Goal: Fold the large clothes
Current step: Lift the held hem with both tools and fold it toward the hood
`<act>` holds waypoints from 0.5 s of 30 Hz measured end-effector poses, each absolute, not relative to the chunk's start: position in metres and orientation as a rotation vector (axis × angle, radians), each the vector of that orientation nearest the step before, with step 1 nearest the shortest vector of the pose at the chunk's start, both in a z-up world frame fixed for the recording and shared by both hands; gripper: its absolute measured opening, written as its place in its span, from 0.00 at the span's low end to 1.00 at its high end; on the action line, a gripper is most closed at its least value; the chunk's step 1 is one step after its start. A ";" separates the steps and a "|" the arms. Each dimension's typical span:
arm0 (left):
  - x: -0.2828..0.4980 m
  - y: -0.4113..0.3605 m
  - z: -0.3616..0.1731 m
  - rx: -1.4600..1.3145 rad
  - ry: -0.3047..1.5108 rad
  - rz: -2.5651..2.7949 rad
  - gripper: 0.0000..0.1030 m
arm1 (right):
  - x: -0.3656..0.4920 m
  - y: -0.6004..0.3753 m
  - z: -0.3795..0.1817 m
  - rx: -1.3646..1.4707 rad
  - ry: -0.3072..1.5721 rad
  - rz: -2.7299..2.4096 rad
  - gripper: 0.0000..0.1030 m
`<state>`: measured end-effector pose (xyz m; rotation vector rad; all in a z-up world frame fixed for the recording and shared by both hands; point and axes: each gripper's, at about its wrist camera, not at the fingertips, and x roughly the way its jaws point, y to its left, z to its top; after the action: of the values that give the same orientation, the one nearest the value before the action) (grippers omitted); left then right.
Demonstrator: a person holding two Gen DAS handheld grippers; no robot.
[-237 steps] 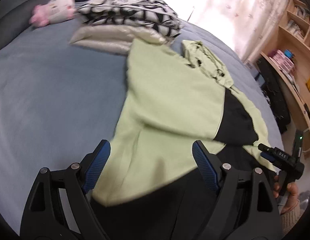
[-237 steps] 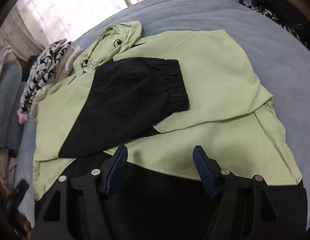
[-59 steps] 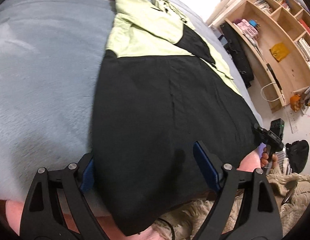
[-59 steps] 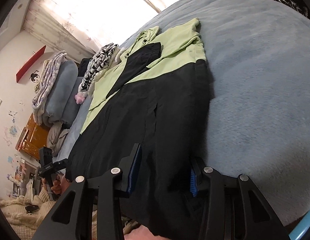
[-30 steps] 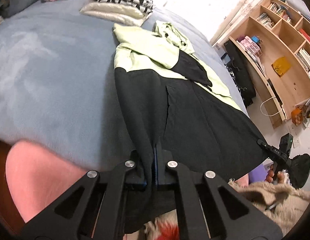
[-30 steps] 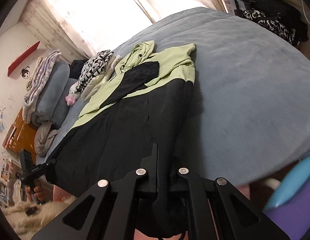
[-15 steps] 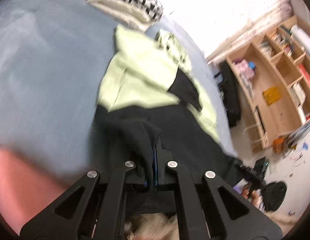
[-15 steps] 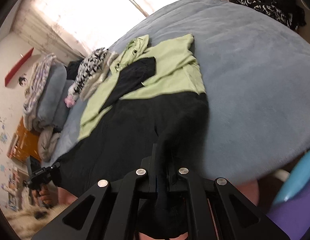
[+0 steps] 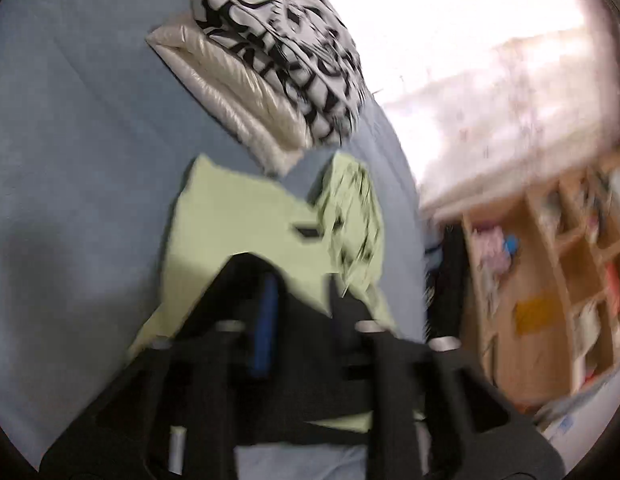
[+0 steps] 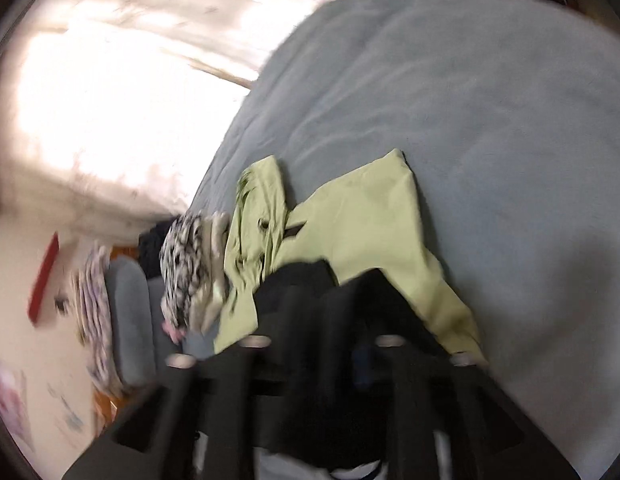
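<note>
Carrying the black hem up over the green top of the jacket (image 9: 237,224) on the bed (image 9: 69,120).

Half a second ago the hem hung near the bed's edge; now the left gripper (image 9: 297,312) and right gripper (image 10: 318,344), blurred, appear partly parted with black cloth between, though grip cannot be told. Folded clothes (image 9: 277,60) lie beyond. No containers hold anything; bookshelf (image 9: 550,280) contents are blurred.

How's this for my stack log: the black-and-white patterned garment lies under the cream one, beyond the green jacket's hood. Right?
No: the black-and-white patterned garment lies on top of the cream one, beyond the green jacket's hood; the left wrist view shows it.
</note>
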<state>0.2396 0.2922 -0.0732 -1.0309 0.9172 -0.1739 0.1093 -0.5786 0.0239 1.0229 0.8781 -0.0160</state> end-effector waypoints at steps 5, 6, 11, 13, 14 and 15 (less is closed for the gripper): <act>0.281 0.302 -0.074 -1.055 0.822 -0.106 0.52 | 0.151 -0.578 0.017 1.076 0.797 0.012 0.79; 0.287 0.300 -0.075 -1.004 0.844 -0.092 0.52 | 0.156 -0.577 0.015 1.078 0.791 0.020 0.79; 0.296 0.269 -0.086 -0.634 0.969 -0.171 0.52 | 0.172 -0.572 0.016 0.974 0.802 0.062 0.80; 0.289 0.256 -0.092 -0.488 1.007 -0.214 0.52 | 0.173 -0.568 0.015 0.898 0.824 0.052 0.80; 0.280 0.251 -0.095 -0.440 1.015 -0.235 0.52 | 0.174 -0.565 0.016 0.845 0.841 0.050 0.80; 0.275 0.243 -0.099 -0.356 1.026 -0.267 0.52 | 0.173 -0.560 0.014 0.795 0.853 0.057 0.80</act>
<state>0.2751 0.2431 -0.0992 -0.3562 1.0263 -0.2667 0.1730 -0.5600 0.0143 0.7953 0.8532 0.0566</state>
